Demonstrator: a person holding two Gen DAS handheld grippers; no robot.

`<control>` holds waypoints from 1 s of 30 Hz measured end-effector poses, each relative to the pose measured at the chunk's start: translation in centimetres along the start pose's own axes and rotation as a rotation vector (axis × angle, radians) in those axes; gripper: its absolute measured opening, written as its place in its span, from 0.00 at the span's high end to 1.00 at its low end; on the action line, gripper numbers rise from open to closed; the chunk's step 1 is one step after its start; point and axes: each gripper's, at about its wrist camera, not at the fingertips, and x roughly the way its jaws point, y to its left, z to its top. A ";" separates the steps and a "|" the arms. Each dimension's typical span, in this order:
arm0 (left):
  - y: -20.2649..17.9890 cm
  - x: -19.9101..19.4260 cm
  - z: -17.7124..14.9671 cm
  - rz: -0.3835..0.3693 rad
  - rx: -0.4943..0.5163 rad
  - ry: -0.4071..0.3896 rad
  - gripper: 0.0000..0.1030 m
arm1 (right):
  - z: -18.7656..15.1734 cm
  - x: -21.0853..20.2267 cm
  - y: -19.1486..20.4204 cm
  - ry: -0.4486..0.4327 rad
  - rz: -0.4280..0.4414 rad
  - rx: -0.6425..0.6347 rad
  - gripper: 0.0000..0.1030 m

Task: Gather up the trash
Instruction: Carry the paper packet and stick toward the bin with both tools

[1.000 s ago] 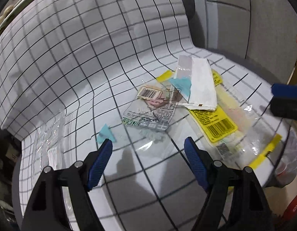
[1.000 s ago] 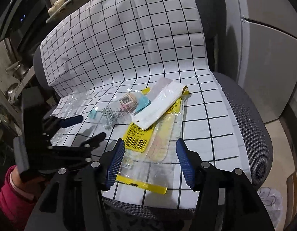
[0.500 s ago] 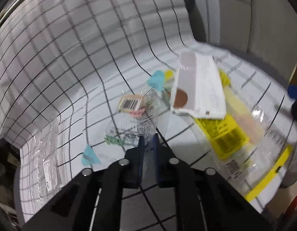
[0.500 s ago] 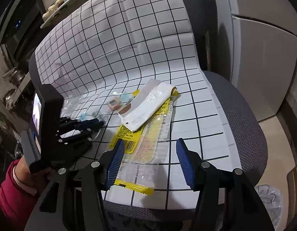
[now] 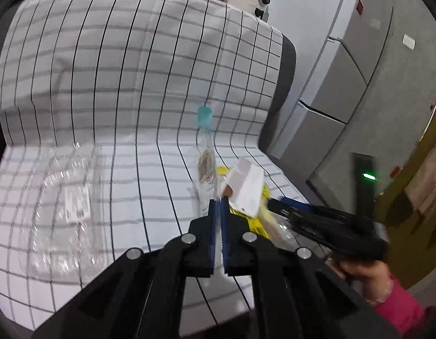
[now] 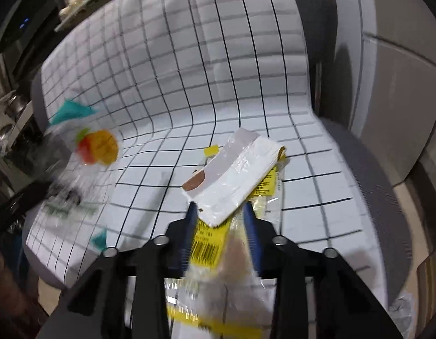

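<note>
Left wrist: left claw [image 5: 218,202] clamped on clear wrapper [image 5: 205,163] | right claw [image 6: 221,217] closing around yellow-labelled bag [image 6: 208,243]

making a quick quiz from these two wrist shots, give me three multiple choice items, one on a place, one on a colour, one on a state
1. Where does the white packet lie?
A. on the yellow-labelled bag
B. on the floor
C. on the chair's backrest

2. What colour are the lines on the white cloth?
A. red
B. black
C. green

3. How does the left gripper stand?
A. wide open over the cloth
B. shut with nothing in it
C. shut on the clear wrapper

Key: 1 A, the packet overlaps the yellow-labelled bag on the seat. 2 B, the grid is black. 3 C, the clear wrapper with its teal tip rises out of the closed jaws, lifted off the cloth.
</note>
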 end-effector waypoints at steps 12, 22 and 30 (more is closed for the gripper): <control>2.3 0.3 -0.5 -0.009 -0.042 0.018 0.99 | 1.0 4.7 -0.3 0.065 -0.046 0.065 0.68; 2.9 -0.2 -0.2 0.004 -0.058 0.023 0.99 | 2.0 6.1 0.0 0.030 -0.100 0.011 0.97; 1.4 -2.2 1.1 0.018 -0.024 -0.033 0.99 | 3.6 0.0 1.7 -0.148 -0.044 -0.078 0.98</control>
